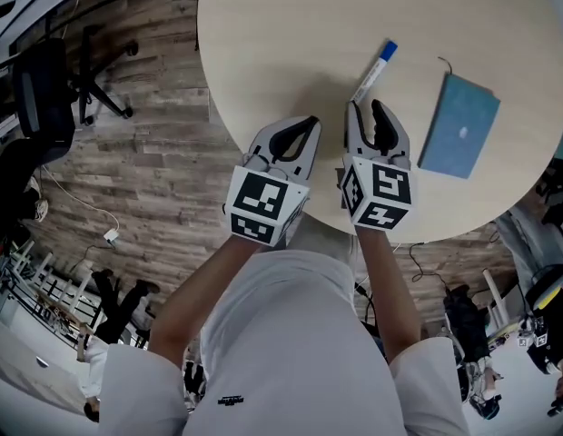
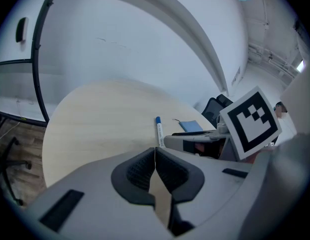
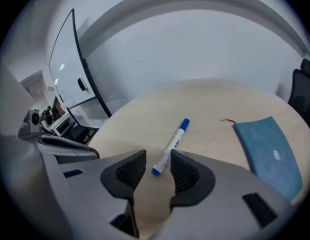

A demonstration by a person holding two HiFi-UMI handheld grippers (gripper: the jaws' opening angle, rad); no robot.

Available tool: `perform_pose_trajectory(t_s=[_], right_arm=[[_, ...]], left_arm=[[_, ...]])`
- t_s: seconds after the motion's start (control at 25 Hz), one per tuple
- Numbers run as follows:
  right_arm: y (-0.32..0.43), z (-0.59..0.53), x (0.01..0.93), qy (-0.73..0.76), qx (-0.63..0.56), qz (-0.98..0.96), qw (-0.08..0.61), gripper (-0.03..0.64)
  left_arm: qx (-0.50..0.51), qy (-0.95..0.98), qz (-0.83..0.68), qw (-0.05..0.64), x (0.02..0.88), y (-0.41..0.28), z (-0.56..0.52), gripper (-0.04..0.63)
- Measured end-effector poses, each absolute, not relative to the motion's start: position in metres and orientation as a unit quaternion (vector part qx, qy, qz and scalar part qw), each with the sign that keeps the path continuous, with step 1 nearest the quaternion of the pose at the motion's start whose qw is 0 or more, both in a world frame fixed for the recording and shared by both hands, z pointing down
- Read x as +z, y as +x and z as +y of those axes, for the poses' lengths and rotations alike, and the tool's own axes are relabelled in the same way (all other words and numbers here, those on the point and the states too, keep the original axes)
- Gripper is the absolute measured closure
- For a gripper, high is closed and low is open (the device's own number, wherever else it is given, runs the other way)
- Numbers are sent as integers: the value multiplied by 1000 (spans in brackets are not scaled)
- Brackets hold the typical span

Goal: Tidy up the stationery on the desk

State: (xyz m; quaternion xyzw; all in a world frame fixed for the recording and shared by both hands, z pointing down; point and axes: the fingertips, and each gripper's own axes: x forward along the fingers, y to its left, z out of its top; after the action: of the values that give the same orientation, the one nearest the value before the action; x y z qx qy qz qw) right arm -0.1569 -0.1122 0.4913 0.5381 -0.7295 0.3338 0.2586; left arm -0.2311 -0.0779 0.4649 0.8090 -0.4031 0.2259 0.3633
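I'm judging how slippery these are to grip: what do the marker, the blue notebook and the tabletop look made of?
Marker: smooth white plastic barrel, blue cap, slight sheen.
Blue notebook: matte cover, perhaps cloth or leatherette; no shine.
Tabletop: pale wood-look laminate, probably; faint even grain, satin.

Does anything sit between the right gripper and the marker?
Nothing visible does. The right gripper has its jaws apart, with the near end of the marker right at their tips on the table. The blue notebook lies off to the right, clear of both.
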Motion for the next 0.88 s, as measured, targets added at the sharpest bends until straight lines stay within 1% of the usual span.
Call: perform_pose_trajectory(t_s=[0.28,0.52,0.72,0.88], right_arm=[[-158,-123,521,554,345,-705,279,466],[-158,-121,522,556,336,-696,306,469],[-153,-121,524,552,337,-698,309,515],[-151,-120,522,550,340,-700,302,523]], left_arm=[[228,805,-404,369,476,-245,-86,574],[238,802,-398,375,477,-249,-75,574],[242,804,-396,371,478,-244,-78,574],[243,806,-398,366,477,-243,-79,574]])
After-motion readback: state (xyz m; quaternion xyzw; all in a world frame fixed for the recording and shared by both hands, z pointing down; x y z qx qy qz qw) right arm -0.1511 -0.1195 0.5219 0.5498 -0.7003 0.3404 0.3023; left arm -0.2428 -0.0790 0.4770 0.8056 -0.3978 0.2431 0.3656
